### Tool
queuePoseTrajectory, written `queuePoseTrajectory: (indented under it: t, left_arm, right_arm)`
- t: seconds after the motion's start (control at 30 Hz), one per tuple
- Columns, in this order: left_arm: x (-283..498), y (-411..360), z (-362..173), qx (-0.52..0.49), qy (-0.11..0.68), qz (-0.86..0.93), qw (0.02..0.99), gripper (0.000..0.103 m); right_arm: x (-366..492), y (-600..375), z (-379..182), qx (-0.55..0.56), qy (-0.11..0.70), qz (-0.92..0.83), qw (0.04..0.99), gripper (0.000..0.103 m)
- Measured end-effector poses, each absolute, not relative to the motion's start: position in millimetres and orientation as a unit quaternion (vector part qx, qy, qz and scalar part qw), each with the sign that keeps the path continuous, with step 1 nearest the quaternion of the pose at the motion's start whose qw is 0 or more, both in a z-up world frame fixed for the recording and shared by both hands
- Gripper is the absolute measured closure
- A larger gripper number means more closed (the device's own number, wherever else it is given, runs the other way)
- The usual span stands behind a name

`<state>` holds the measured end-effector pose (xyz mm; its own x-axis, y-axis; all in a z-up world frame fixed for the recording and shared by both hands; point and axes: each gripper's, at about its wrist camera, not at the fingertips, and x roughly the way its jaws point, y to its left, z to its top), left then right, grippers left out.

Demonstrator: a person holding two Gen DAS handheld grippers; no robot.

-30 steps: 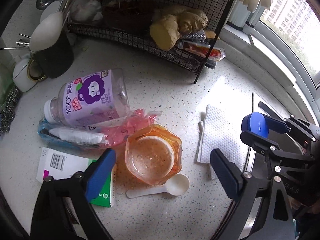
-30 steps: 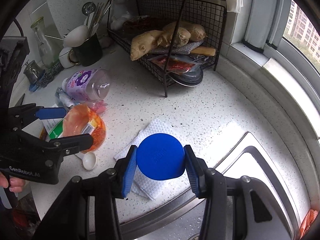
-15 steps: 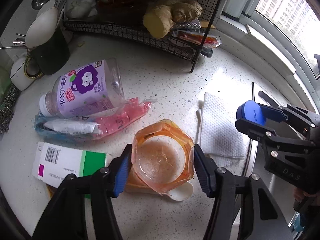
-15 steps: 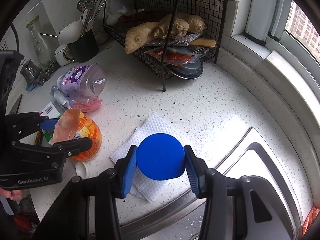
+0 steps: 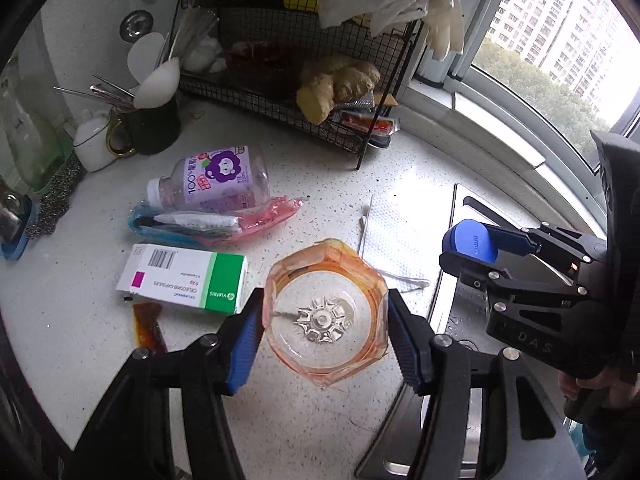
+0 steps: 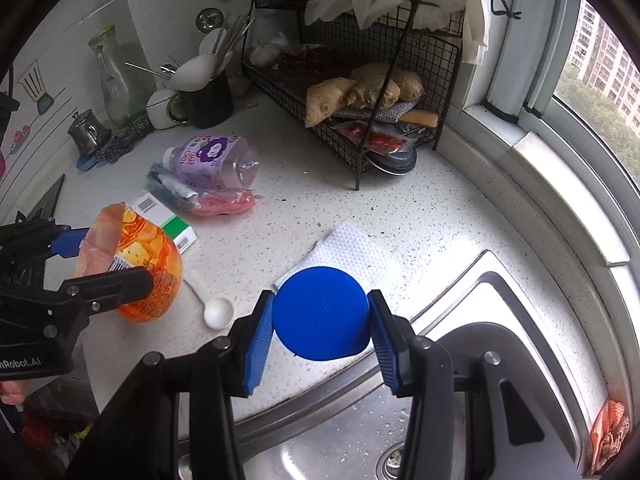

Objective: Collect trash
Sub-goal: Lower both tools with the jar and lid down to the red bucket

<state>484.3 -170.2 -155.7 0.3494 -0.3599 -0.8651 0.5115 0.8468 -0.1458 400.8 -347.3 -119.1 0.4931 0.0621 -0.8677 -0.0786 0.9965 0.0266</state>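
The left gripper has its jaws partly closed on the sides of an orange plastic cup, both blue pads pressed to its rim, and holds it lifted clear of the speckled white surface, pointing steeply down with the white spoon lying below. The right gripper points down over the edge of the steel sink, its jaws set narrower and clamped on a round blue cap. A purple-labelled bottle, wrappers, a medicine box and a paper towel lie on the surface.
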Motion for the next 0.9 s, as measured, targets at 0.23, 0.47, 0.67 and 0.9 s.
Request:
queuePoseTrajectory:
  t: [0.23, 0.47, 0.67, 0.9]
  left_arm:
    - [425, -119, -129, 0.060, 0.487, -0.245, 0.836, 0.047]
    - [347, -51, -124, 0.042, 0.489, -0.214, 0.844, 0.047]
    - [276, 3, -141, 0.025, 0.505, -0.188, 0.842, 0.047]
    - [205, 58, -187, -0.002, 0.533, -0.160, 0.831, 0.047]
  right_arm:
    - [351, -304, -94, -0.017, 0.488, 0.065, 0.870, 0.060]
    - [290, -251, -81, -0.027, 0.481, 0.098, 0.871, 0.060]
    - [234, -203, -91, -0.034, 0.487, 0.127, 0.864, 0.060]
    - [174, -145, -137, -0.052, 0.515, 0.161, 0.841, 0.060]
